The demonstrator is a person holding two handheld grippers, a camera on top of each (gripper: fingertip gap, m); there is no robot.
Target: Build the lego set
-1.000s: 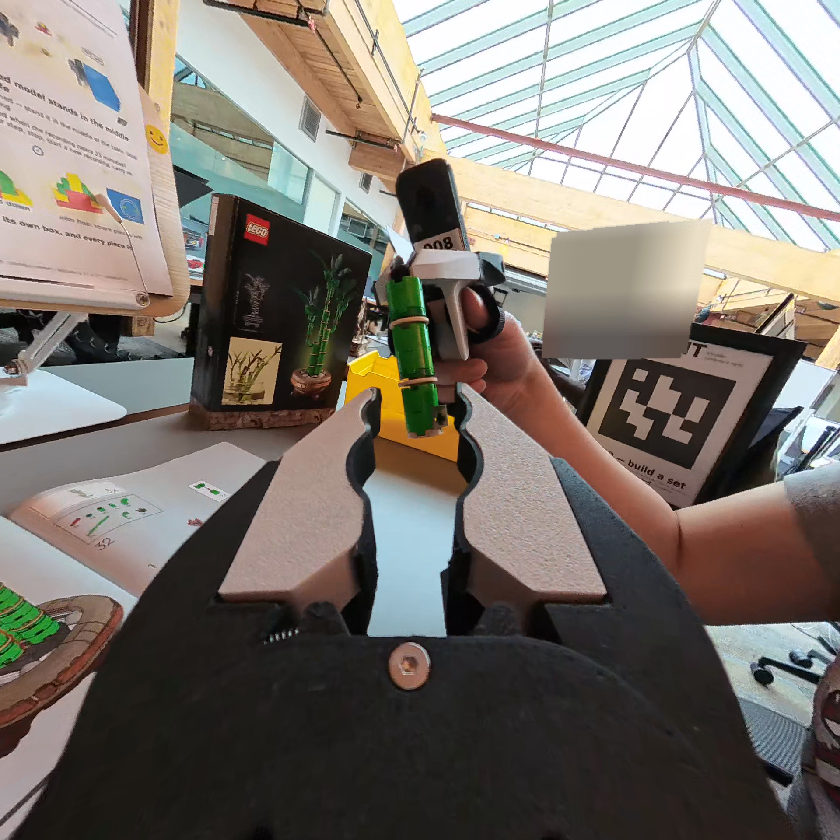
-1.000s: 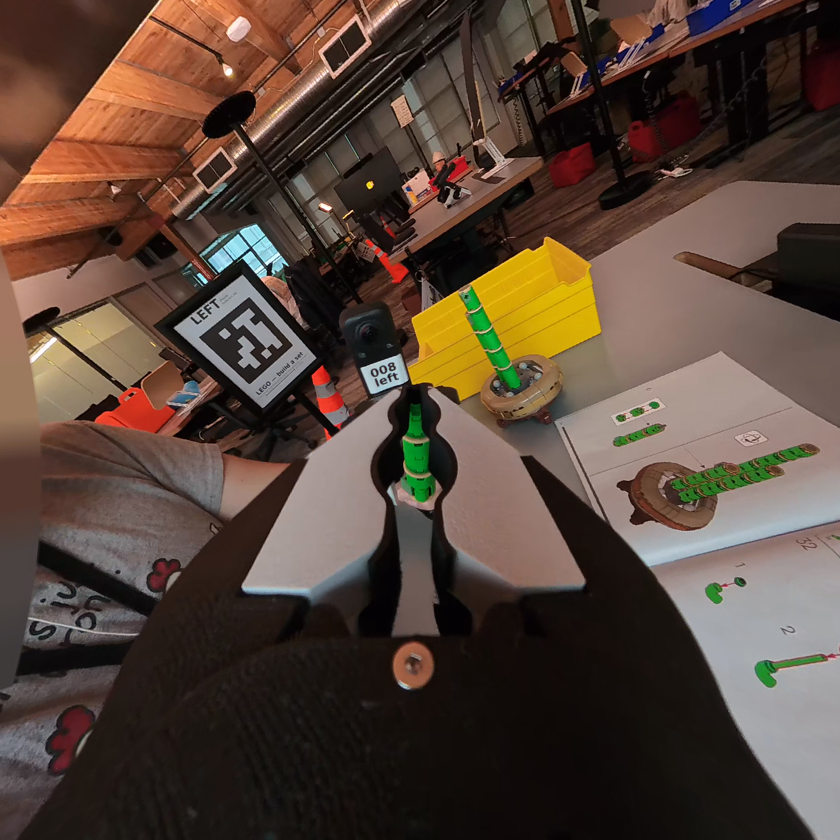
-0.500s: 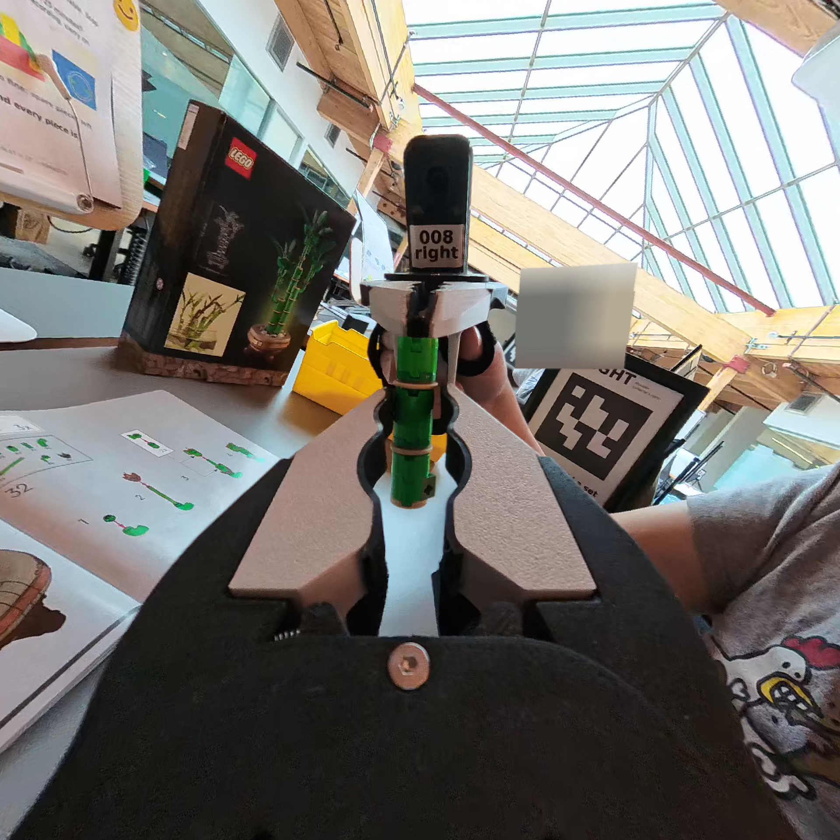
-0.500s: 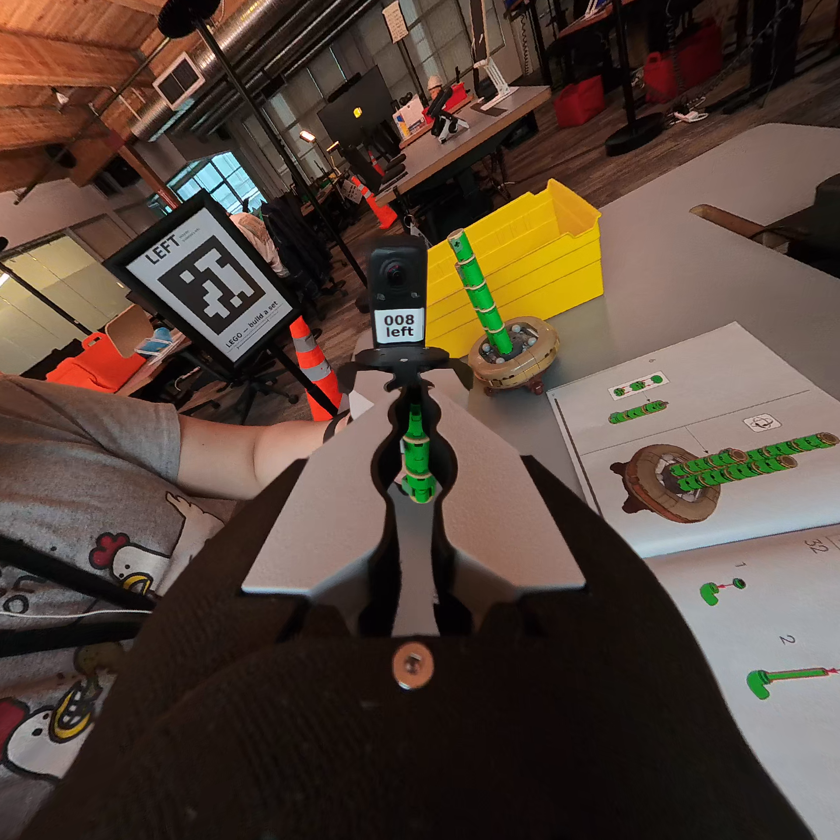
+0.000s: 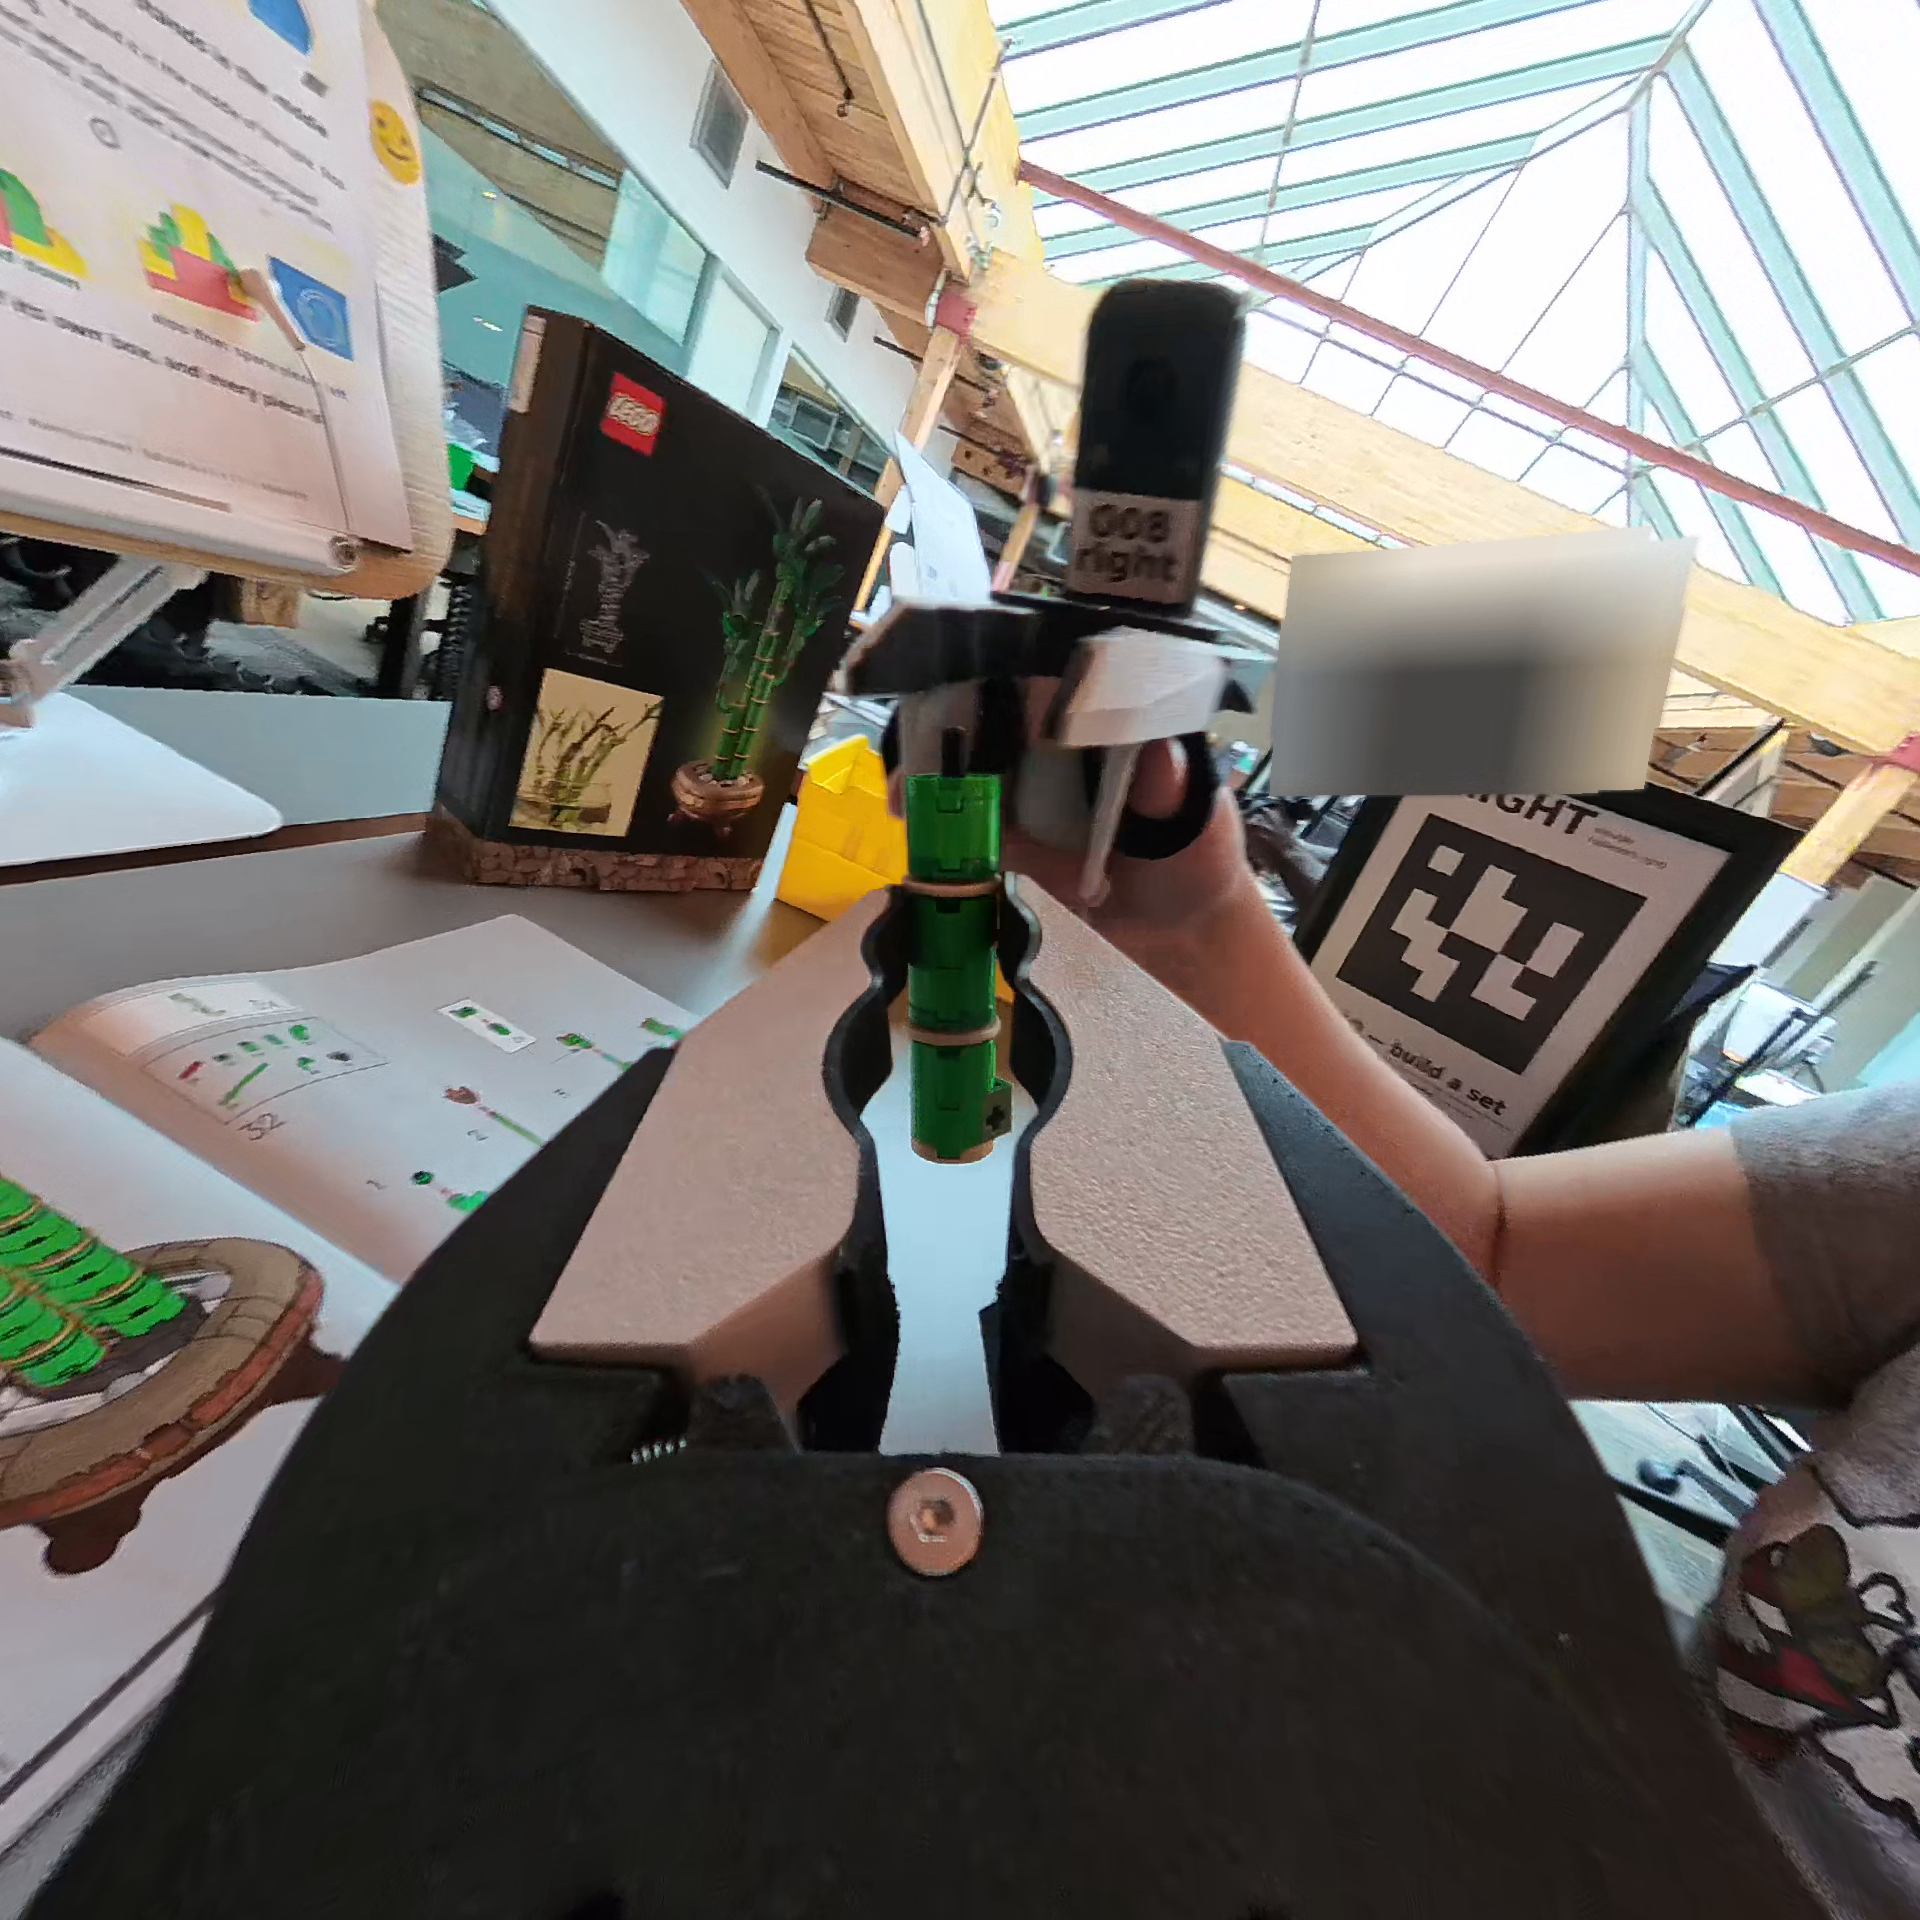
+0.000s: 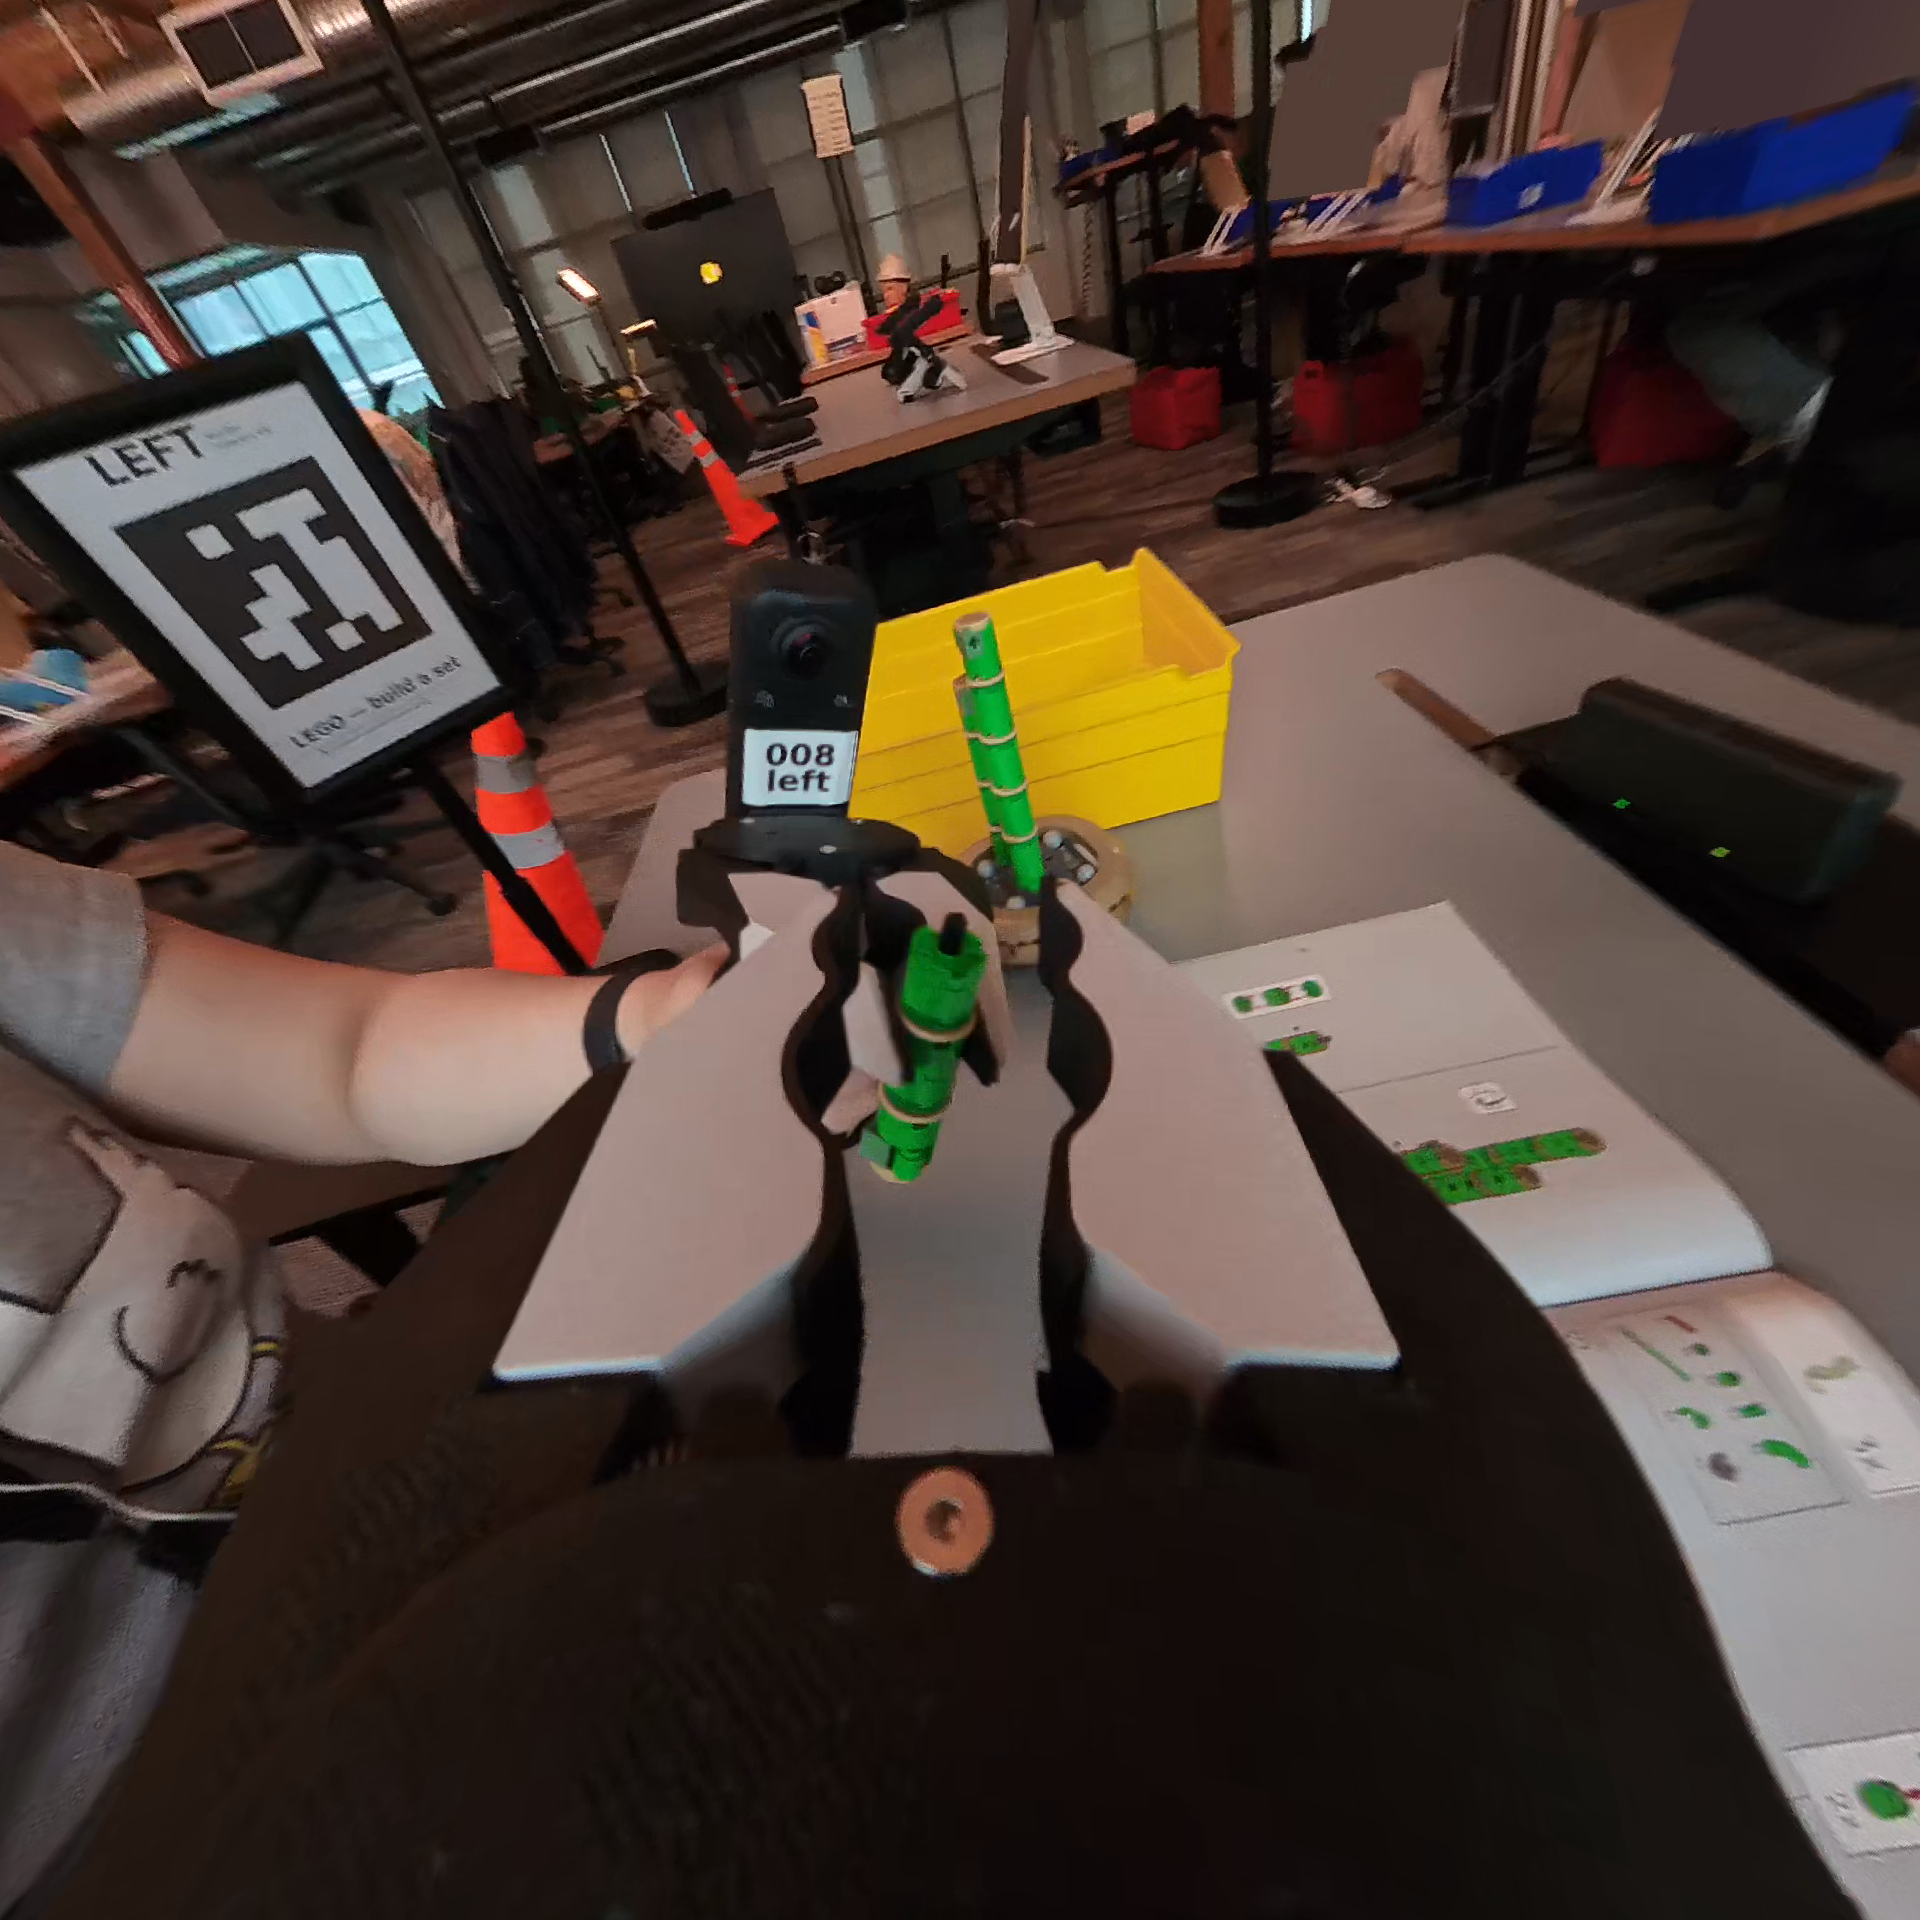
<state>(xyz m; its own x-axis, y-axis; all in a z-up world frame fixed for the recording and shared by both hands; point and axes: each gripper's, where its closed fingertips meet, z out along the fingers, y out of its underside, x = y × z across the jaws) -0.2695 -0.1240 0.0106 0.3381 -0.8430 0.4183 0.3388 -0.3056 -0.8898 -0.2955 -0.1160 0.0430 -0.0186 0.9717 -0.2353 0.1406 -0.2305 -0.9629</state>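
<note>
My left gripper [image 5: 951, 920] is shut on a short green bamboo stalk [image 5: 951, 1039] made of several segments with tan rings and a black axle at its top. The stalk stands upright between the fingers. My right gripper [image 6: 935, 925] is open and empty, its jaws wide apart and a little back from the stalk [image 6: 914, 1112]. It also shows in the left wrist view [image 5: 1023, 686], above and behind the stalk. A tan round pot [image 6: 1070, 868] with a taller green stalk [image 6: 997, 748] stands on the grey table [image 6: 1403, 810].
An open instruction booklet [image 6: 1455, 1174] lies on the table, also in the left wrist view [image 5: 343, 1039]. Yellow bins [image 6: 1091, 707] stand behind the pot. The dark set box [image 5: 644, 665] stands at the back. A black device [image 6: 1704, 779] sits at the right edge. My two grippers' fingertips are within a few centimetres of each other. The black device [image 6: 1704, 779] is about 40 cm from both grippers' fingertips.
The right gripper, earlier shut on the stalk, has opened and drawn back. The left gripper has closed on the stalk and now holds it alone.
</note>
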